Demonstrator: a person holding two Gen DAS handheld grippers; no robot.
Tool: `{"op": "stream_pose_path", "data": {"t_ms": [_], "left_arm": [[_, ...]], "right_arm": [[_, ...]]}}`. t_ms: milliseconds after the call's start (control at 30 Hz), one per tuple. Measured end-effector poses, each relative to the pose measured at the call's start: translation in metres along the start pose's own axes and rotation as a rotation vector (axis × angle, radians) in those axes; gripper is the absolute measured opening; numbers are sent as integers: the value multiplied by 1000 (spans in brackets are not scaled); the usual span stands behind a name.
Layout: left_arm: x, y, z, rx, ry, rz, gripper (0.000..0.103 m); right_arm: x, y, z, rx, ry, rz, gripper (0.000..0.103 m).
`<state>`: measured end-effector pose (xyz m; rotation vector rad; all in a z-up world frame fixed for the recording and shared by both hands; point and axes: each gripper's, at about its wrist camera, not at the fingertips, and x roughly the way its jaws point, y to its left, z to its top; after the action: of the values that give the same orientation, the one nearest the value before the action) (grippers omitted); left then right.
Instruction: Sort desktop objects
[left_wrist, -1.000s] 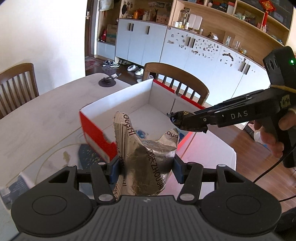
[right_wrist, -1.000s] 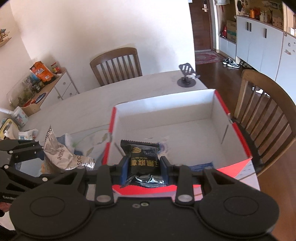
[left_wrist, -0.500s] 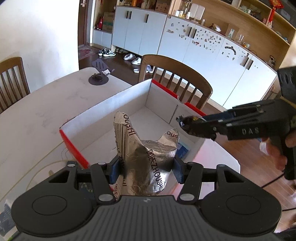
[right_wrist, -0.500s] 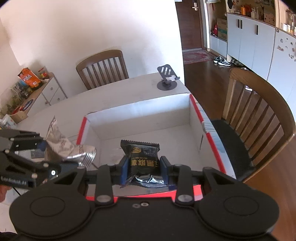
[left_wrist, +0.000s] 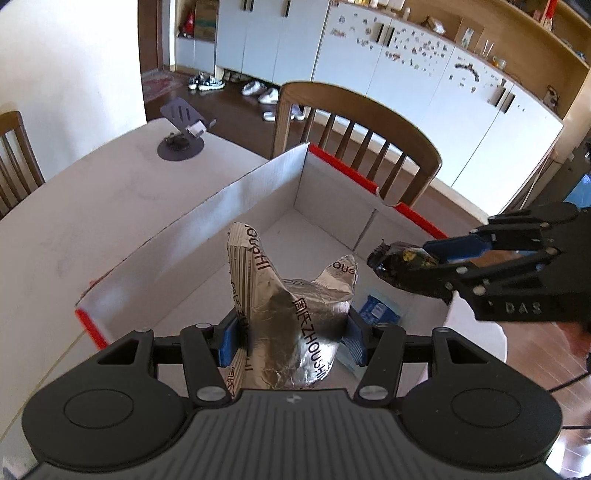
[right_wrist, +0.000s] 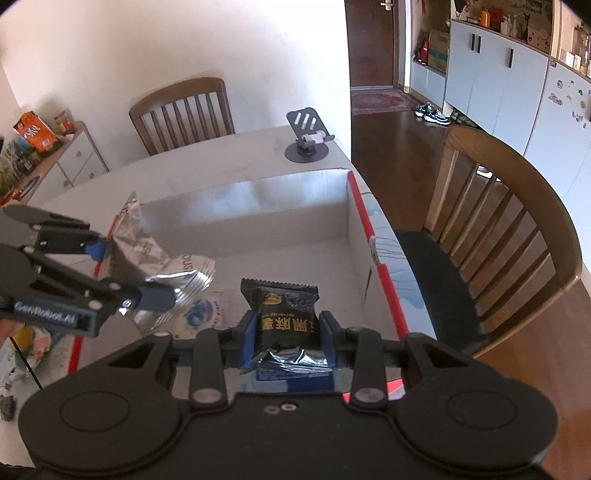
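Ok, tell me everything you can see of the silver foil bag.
The foil bag is a crumpled, shiny silver wrapper printed with dark letters reading ZHOUSHI. It looks opened or flattened, with two peaks sticking up. The left claw is shut on its lower part between blue pads, holding it in the air above the open white box. Nothing else touches it.

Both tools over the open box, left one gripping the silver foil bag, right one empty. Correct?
Not quite: the right tool isn't empty. The right wrist view shows it shut on a black snack packet. The rest holds: left tool grips the silver foil bag, both over the box.
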<state>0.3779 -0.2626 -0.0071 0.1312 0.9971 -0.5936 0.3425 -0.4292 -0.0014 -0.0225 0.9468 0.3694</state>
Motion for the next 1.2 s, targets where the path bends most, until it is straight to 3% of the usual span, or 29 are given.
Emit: {"op": "stream_pose_path", "data": {"t_ms": [367, 633, 1200], "left_arm": [[50, 1, 29, 76, 100, 12, 55], [79, -2, 31, 92, 153, 24, 55], [106, 2, 30, 84, 191, 25, 54]], "right_arm": [[25, 1, -3, -54, 58, -26, 34], [46, 3, 1, -108, 91, -48, 34], [93, 2, -7, -152, 201, -68, 34]]}}
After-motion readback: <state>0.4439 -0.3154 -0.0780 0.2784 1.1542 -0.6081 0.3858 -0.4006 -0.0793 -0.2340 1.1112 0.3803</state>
